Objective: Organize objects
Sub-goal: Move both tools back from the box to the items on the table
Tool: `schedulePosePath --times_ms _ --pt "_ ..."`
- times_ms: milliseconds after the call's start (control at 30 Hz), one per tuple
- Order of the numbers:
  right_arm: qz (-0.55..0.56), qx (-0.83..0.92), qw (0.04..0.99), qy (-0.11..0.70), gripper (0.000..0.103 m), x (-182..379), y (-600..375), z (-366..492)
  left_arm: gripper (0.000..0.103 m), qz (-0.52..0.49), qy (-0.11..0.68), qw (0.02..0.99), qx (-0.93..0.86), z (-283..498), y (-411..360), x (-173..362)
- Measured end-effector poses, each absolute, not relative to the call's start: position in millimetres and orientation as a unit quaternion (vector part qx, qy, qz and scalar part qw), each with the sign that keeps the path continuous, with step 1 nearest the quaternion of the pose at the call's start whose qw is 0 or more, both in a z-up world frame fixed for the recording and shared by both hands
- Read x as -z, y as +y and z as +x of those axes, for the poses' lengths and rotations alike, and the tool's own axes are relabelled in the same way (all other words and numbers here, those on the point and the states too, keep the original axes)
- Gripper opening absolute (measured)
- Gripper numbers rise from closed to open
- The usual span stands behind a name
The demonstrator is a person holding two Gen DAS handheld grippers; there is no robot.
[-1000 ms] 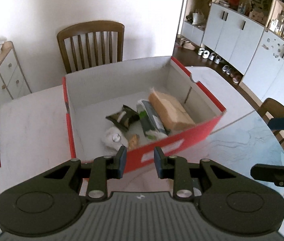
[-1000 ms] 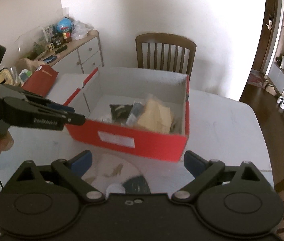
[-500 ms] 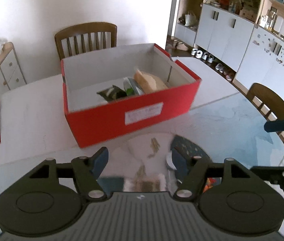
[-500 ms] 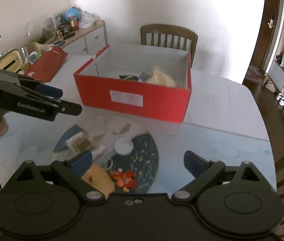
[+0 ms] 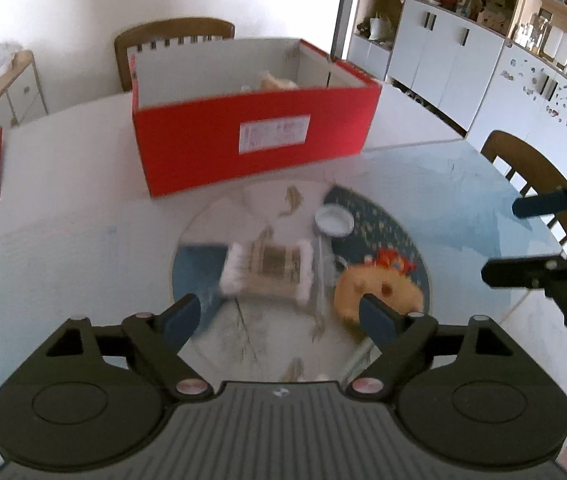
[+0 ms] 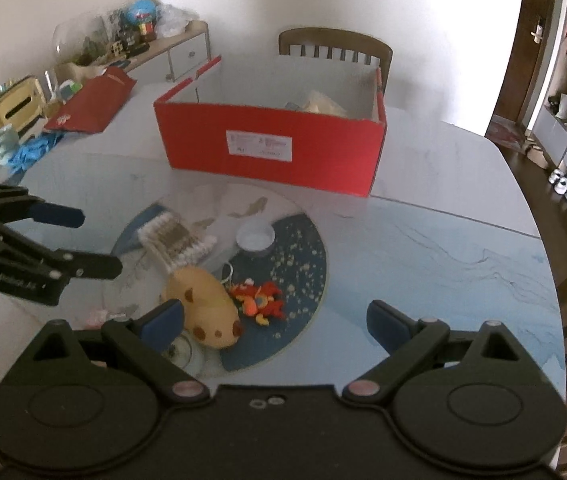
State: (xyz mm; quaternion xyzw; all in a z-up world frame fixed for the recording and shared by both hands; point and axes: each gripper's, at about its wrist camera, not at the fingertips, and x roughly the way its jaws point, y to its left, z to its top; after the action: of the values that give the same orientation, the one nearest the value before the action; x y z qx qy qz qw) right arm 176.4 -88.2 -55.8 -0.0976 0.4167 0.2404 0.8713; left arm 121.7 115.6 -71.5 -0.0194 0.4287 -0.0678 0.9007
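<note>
the left gripper (image 5: 279,316) has pulled back from over the red box (image 5: 255,136) and come lower, so the box that was right ahead of its fingers now sits well beyond them, and the round mat (image 5: 379,224) with the loose items lies just past the fingertips. its jaws were nearly together a second ago and are opening now, with nothing between them. i read that as a drop into the box just finished and the reach for the next item starting.

the right gripper (image 6: 275,320) has also drawn back and down; its fingers stand wide apart and empty, as they did before.

just ahead of the left gripper's fingers, between their tips, lies the packet of cotton swabs (image 5: 267,272), a flat crinkly clear sleeve with fluffy white ends. beside the right-hand fingertip sits the tan plush toy (image 5: 375,292), soft and rounded, partly hidden by that finger. past it is a small red and orange toy (image 5: 397,262), spiky in outline, and farther out a shallow white round lid (image 5: 334,220), smooth and rigid.

the box is stiff cardboard, red outside, pale inside, with a white label on its near wall; a few things already show above its rim. the table (image 5: 83,240) looks glossy and hard. several items are left to move.
</note>
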Motion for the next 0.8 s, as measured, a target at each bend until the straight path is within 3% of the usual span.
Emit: schedulePosePath --times_ms 233,333,800 --pt "-0.105 -0.236 0.866 0.429 0.098 70.0 -82.4 170.2 0.09 -0.028 0.436 0.898 0.057 100.6 119.9 95.2" --pt "-0.107 -0.236 0.864 0.432 0.098 73.9 -80.7 168.8 0.103 -0.047 0.435 0.897 0.059 95.0 125.6 100.5" --pt "-0.112 -0.244 0.852 0.449 0.096 93.4 -57.7 175.0 0.103 0.009 0.432 0.896 0.1 78.1 119.9 122.8"
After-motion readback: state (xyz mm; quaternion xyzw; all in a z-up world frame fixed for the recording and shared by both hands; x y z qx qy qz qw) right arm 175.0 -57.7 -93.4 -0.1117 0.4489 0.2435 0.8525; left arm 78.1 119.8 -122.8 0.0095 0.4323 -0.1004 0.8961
